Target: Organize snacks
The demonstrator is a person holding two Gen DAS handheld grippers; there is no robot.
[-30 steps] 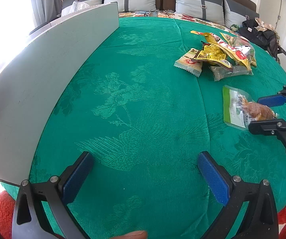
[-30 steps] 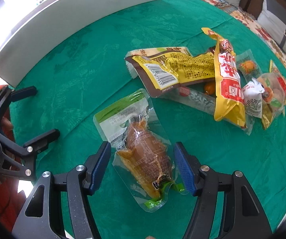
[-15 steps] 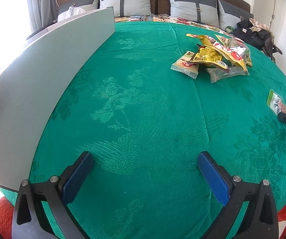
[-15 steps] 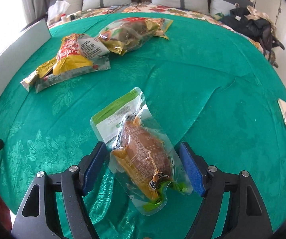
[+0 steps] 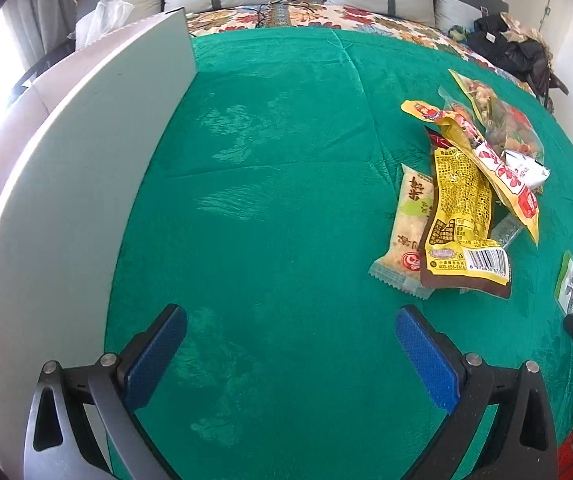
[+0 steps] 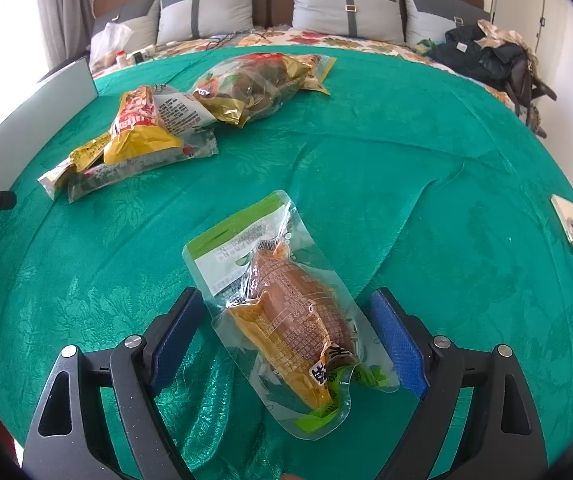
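Green-edged meat pouch (image 6: 286, 300) lies freed between the right gripper (image 6: 286, 340)'s just-widened jaws, apart from the unsorted snack heap (image 6: 174, 128).

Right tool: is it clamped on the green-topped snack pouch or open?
Open. The right tool has just been opening; its pads stand clear of the pouch lying between them on the cloth.

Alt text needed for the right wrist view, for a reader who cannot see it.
The right gripper, its jaws just opened wide, straddles a clear snack pouch of brown food lying on a green cloth, the blue pads clear of it. Behind it to the left, a pile of yellow and clear snack packets lies near a white board.
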